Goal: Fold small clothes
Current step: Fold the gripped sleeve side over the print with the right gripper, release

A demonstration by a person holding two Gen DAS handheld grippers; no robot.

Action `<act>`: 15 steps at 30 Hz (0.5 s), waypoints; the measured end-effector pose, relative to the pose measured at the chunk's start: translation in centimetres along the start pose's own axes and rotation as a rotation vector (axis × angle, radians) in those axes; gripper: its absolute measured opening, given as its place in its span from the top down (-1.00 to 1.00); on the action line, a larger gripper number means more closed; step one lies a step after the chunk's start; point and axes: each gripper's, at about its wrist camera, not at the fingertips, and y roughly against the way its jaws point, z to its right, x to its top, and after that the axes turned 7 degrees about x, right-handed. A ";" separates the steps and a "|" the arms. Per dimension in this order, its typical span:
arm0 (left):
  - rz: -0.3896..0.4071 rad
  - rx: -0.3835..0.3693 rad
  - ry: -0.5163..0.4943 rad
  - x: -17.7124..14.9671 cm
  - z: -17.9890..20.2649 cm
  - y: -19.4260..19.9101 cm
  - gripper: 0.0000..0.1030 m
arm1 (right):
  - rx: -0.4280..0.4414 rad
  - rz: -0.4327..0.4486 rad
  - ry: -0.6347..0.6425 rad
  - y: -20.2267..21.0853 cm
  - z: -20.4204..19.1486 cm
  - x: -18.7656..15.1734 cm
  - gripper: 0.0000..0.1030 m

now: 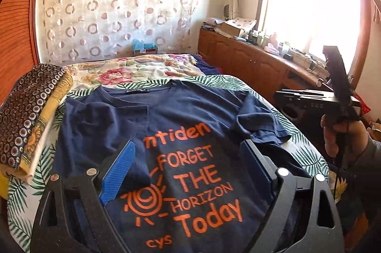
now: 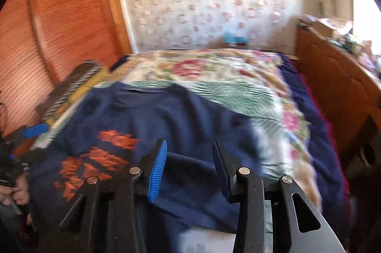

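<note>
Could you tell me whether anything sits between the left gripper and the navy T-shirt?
Nothing visible does: the left gripper hangs open directly over the navy T-shirt, with only air between its fingers and the printed front.

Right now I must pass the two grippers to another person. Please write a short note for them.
Left gripper: open, above the navy T-shirt, holding nothing.
Right gripper: open, above the shirt's right side, gripping nothing.
T-shirt: print side up on the bed; both sleeves look turned inward.
Folded cloths: stacked at the shirt's left.
Left: finish folding the shirt, presumably add it to the stack.
</note>
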 end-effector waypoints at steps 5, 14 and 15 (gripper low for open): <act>-0.024 -0.014 -0.028 -0.8 0.9 -0.9 -0.76 | -0.074 -0.097 -0.056 -1.3 3.1 -2.2 0.20; -0.096 -0.022 -0.079 -1.1 2.2 -3.7 -0.76 | -0.078 -0.204 -0.077 -3.9 4.2 -2.7 0.20; -0.097 -0.021 -0.070 -1.1 2.1 -3.8 -0.76 | -0.074 -0.209 -0.063 -3.9 4.0 -2.6 0.24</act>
